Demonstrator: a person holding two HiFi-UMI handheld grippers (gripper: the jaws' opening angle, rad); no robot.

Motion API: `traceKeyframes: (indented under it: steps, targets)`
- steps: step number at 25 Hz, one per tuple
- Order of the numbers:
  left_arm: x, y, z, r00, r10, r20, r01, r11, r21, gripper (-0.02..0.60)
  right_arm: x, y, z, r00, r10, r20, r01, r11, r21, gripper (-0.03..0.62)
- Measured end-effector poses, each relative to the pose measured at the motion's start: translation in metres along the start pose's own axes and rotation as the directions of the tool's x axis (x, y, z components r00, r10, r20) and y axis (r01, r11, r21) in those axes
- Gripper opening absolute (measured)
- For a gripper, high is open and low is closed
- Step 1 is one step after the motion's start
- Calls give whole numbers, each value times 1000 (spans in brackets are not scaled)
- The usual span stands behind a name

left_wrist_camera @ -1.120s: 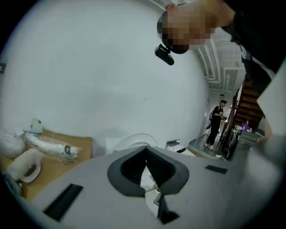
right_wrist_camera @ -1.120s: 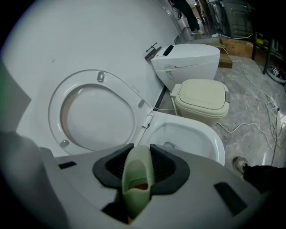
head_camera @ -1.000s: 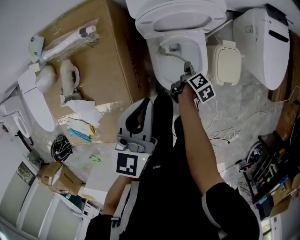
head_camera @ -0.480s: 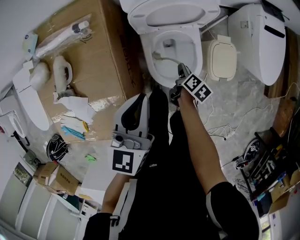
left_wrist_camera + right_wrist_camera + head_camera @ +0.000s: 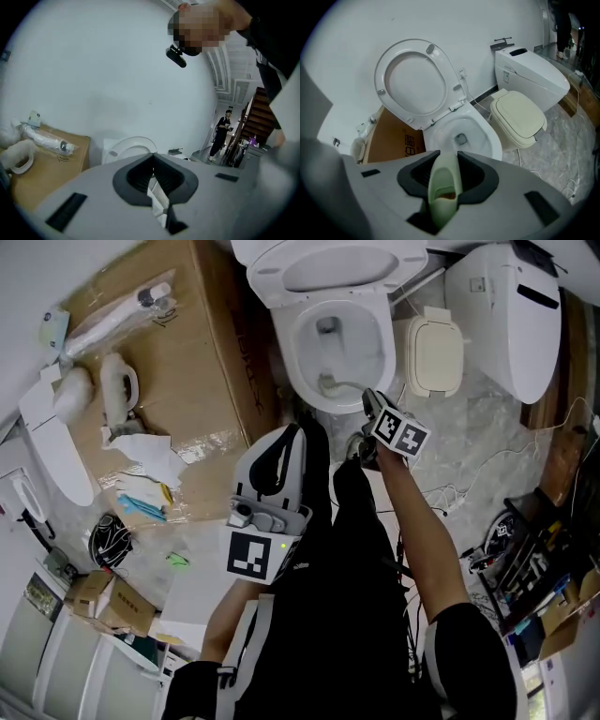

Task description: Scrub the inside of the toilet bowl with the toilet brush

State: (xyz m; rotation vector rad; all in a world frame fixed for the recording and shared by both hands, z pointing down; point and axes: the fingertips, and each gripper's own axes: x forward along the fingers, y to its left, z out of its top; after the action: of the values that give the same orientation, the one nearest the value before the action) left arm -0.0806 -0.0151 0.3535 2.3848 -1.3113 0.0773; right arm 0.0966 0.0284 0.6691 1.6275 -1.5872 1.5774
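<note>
Marbled floor [image 5: 487, 456] is carrying a white toilet [image 5: 286, 343] at the top centre of the head view, with its seat raised. A pale green toilet brush [image 5: 339, 385] is reaching into the bowl near its front rim, and the right gripper [image 5: 370, 401] is clamping its jaws on the handle. The left gripper [image 5: 274, 465] is hanging lower centre with its jaws closed on nothing, beside a cardboard box [image 5: 187, 362].

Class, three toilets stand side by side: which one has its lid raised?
The toilet next to the cardboard box, with the toilet brush in its bowl. The cream toilet and the large white toilet beyond it are shut.
</note>
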Motion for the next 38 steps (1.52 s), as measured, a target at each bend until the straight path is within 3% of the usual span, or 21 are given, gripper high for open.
traceKeyframes:
  steps: [4,8,10,13,19,25,28,31,35,38]
  targets:
    - [5,4,-1,999,-29,-37,28,1000,-11,9,-10,-16,3,999,-30,-33,26,990,-139,123]
    - [13,11,1,997,-46,-59,46,999,-7,9,-15,-16,13,998,-30,-55,11,950,-313,123]
    - [17,15,6,998,-43,-41,43,999,-11,9,-15,-13,16,997,-21,-75,-12,907,-421,123]
    - [21,17,11,999,-40,-13,40,999,-27,9,-15,-8,17,994,-22,-110,-47,807,-588,124]
    - [28,14,9,1000,-11,-13,11,999,-37,9,-5,2,29,984,-8,-179,-149,517,-843,123]
    - [39,9,7,998,66,-20,-67,994,-83,9,3,4,47,962,7,-273,-269,198,-943,123]
    - [44,8,3,991,129,-28,-131,987,-97,9,5,6,57,948,16,-317,-317,41,-947,124]
    - [51,5,2,983,182,-13,-182,976,-119,9,8,10,62,929,14,-370,-364,-158,-918,124]
    - [59,1,1,972,234,4,-231,963,-137,9,18,14,68,910,-11,-414,-377,-435,-818,123]
    - [58,1,0,966,259,5,-256,955,-149,9,25,19,74,903,-39,-427,-365,-592,-719,124]
